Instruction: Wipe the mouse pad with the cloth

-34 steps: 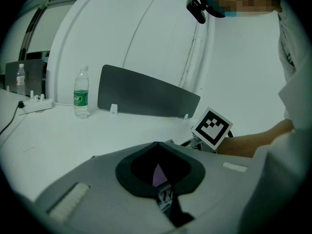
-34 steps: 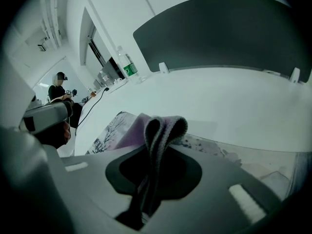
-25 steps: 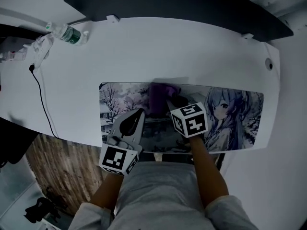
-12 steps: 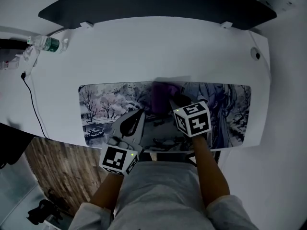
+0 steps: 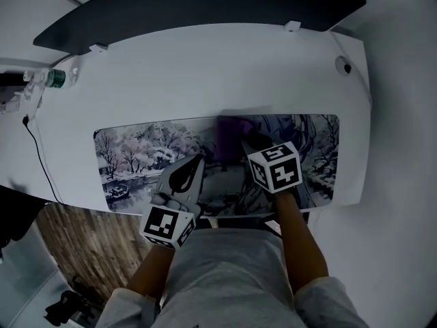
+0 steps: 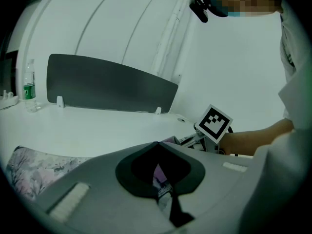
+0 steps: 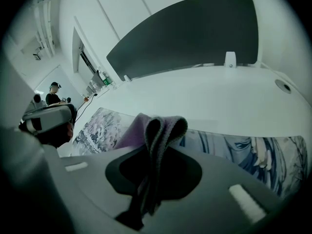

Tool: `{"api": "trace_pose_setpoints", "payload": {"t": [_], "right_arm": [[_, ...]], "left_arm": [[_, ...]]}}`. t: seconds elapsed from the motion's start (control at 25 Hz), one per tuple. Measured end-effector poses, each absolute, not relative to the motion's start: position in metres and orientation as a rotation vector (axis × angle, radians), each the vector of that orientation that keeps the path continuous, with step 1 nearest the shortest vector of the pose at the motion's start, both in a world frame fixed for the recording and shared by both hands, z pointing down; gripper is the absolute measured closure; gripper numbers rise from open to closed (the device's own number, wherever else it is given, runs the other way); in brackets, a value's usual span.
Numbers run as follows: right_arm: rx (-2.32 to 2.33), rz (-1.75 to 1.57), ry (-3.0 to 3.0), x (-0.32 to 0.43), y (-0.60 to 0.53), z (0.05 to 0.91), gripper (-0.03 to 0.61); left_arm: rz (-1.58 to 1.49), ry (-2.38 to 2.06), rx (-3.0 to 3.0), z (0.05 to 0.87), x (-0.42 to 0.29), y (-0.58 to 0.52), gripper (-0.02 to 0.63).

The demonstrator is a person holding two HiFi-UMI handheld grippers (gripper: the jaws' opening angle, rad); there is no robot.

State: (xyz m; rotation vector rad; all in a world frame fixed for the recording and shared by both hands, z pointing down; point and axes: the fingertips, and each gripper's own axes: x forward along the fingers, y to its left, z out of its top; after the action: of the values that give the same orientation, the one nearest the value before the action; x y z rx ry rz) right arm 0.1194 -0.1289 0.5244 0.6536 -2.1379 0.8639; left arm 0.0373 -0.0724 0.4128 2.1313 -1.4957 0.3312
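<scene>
With cloth (image 5: 228,135) pinched in right gripper (image 5: 242,144) mid-pad (image 5: 136,157) along desk's (image 5: 205,67) near edge, left gripper (image 5: 196,161) closed empty alongside, press flat and sweep evenly end to end.

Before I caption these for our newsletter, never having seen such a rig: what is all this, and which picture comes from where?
No robot: a person holds a two-jaw gripper in each hand. One picture looks down from a camera on the person's head; the other two come from cameras on the grippers. On the white desk lie an illustrated mouse pad and, far left, a water bottle. The right gripper is shut on a purple cloth over the pad; the left gripper is shut, empty.
</scene>
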Motion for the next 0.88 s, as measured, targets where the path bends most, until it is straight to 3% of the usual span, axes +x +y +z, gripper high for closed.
{"api": "trace_pose_setpoints", "payload": {"t": [0.88], "right_arm": [[0.888,0.871,-2.035,0.282,-0.18,0.526,0.529]], "left_arm": [[0.384,-1.35,2.216,0.422,0.115,-0.099,0.595]]}}
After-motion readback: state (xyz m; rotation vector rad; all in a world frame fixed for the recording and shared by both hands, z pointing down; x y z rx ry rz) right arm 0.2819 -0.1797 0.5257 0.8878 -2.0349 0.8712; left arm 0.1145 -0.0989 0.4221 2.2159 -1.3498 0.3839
